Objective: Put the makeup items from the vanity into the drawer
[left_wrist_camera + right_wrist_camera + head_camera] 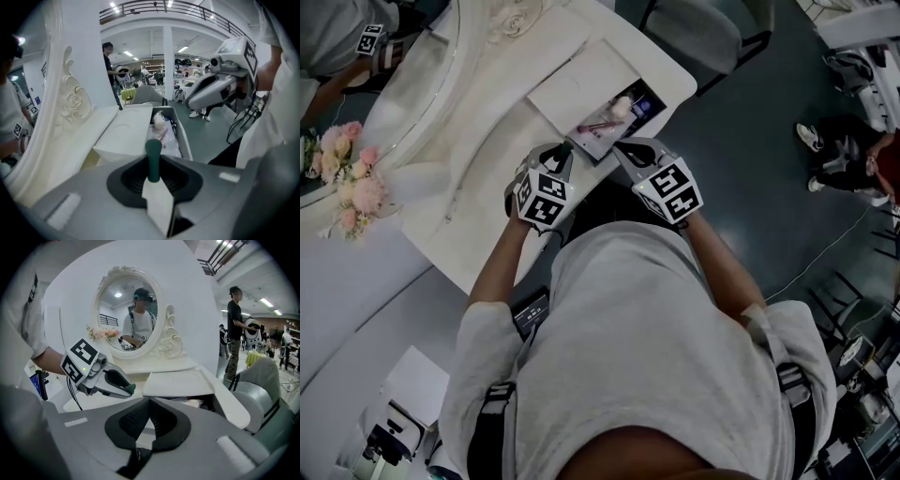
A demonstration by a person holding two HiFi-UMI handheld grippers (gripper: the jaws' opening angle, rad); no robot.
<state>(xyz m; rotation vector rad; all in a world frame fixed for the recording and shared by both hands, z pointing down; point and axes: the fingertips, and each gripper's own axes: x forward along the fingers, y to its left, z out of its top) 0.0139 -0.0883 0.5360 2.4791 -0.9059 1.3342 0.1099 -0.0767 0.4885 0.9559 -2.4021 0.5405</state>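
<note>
Gripping green-capped tube (153, 164) near drawer (184, 138)

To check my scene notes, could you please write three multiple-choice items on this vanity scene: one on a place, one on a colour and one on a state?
1. Where do the makeup items lie?
A) in the drawer
B) on a shelf
C) in a basket

2. What colour is the upper end of the slim item in the left claw?
A) red
B) dark green
C) yellow

3. How does the drawer stand?
A) shut
B) open
C) taken out altogether

Answers:
1 A: the head view shows them inside the drawer's walls.
2 B: the left gripper view shows a dark green top above a pale body.
3 B: its inside is in plain view from above.
</note>
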